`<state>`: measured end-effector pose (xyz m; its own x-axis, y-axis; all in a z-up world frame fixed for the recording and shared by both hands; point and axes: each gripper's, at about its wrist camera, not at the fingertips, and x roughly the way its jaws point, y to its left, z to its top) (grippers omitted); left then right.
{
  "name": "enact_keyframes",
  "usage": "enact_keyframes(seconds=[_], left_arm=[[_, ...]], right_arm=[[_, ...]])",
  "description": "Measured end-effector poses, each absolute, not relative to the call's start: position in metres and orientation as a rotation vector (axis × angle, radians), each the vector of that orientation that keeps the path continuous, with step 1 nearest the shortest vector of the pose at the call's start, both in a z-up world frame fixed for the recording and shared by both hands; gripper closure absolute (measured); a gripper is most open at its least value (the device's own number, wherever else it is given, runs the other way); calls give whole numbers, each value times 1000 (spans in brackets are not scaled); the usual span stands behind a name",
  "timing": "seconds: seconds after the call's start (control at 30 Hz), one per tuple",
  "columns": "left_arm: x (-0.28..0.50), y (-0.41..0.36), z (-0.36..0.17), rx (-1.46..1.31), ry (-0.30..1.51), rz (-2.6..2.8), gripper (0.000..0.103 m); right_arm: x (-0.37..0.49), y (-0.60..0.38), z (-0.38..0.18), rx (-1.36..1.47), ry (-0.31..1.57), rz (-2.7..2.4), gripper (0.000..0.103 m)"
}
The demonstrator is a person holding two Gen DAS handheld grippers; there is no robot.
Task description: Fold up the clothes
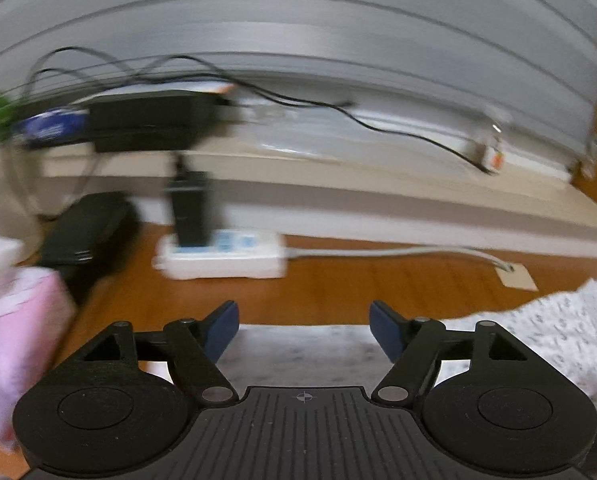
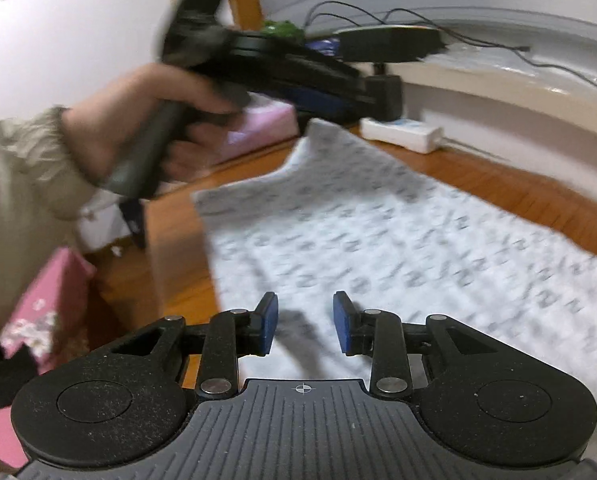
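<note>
A white garment printed with small grey marks [image 2: 398, 240] lies spread nearly flat on the wooden floor [image 2: 498, 188], one edge turned at the far corner, with no finished fold visible; most of the folding looks still to come. The right gripper [image 2: 305, 322] hovers over the cloth, jaws partly apart and empty. The left gripper [image 1: 304, 330], carried in a person's hand [image 2: 138, 120], stands wide open above the garment's edge, holding nothing
</note>
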<state>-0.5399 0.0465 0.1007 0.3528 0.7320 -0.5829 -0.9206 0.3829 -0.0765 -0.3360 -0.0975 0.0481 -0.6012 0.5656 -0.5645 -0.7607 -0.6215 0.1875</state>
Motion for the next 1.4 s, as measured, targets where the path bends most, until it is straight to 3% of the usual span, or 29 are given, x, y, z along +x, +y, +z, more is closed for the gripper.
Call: enact_keyframes(seconds=[0.17,0.5,0.73,0.8,1.0,1.1,1.17,1.23,1.27,1.33,1.37,1.4], left_arm=[[-489,48,87,-416,537,1039,26],[-398,49,73,-385,591,893,26],[-326,49,76,-347,614,780,26],[-305,47,74,-329,627,745,26],[-255,45,59,-287,686,689,26],[-244,44,53,-284,711,651,33],[-239,44,49,-287,723,628,51],[-236,43,48,-282,725,610,64],[-235,42,48,-274,723,606,80],[-234,38,50,-246,713,618,100],[-234,36,52,-227,705,640,100],[-235,35,54,-211,694,657,100]], right_arm=[[-331,-121,44,-613,499,2238,71],[-230,-183,76,-521,328,2069,71],[-177,-205,62,-563,318,1899,69],[-168,-210,55,-560,328,1882,63],[-177,-213,44,-596,292,1861,63],[-183,-213,39,-636,219,1810,62],[-184,-212,37,-638,199,1793,62],[-181,-209,35,-623,212,1796,63],[-180,-208,35,-615,220,1796,64],[-176,-207,36,-593,247,1809,88],[-174,-210,38,-573,252,1816,96],[-172,-214,41,-554,257,1822,96]])
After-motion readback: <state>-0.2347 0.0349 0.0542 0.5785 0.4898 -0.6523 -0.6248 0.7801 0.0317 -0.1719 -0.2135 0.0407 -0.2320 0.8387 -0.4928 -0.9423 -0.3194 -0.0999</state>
